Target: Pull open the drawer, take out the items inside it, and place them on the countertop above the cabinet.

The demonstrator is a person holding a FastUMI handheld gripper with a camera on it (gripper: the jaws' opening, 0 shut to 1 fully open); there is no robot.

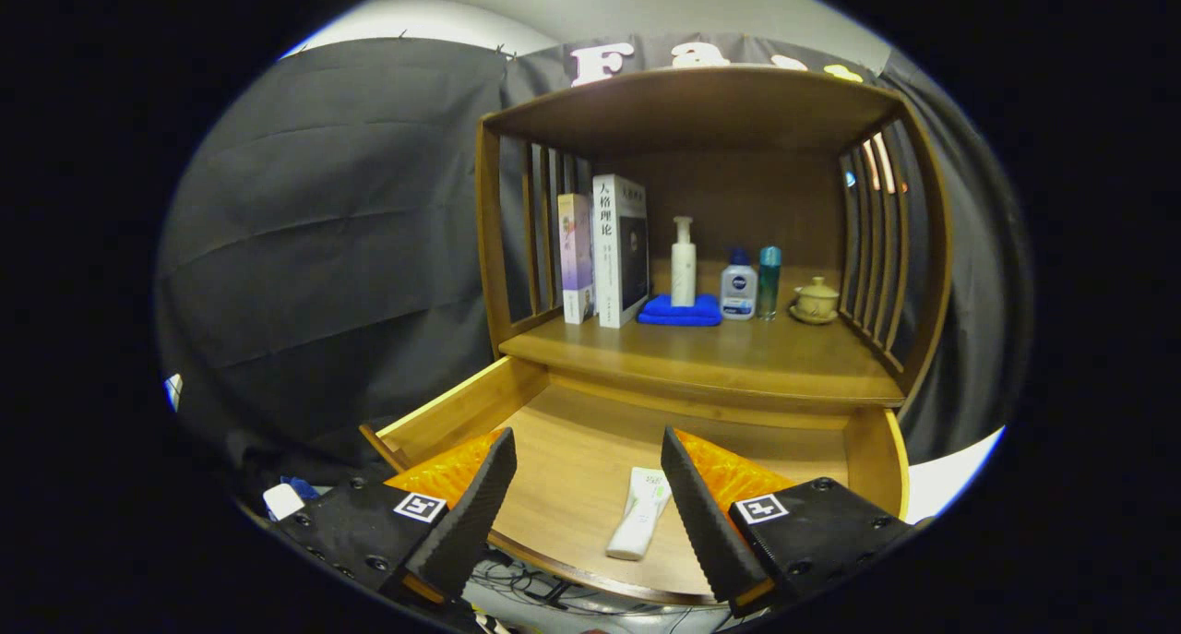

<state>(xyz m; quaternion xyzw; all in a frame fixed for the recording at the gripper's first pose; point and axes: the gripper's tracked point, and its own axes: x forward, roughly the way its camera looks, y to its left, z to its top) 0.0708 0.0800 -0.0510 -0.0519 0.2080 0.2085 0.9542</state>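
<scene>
While tongs [586, 486] hang spread, white tube [638, 514] between them, drawer [461, 408] open.

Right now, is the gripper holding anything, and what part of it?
No, nothing is held. The gripper is open above the pulled-out drawer, and the white tube lies loose on the drawer floor between the fingers, untouched.

"人格理论" on white book spine [606, 246], other labels too small
</scene>
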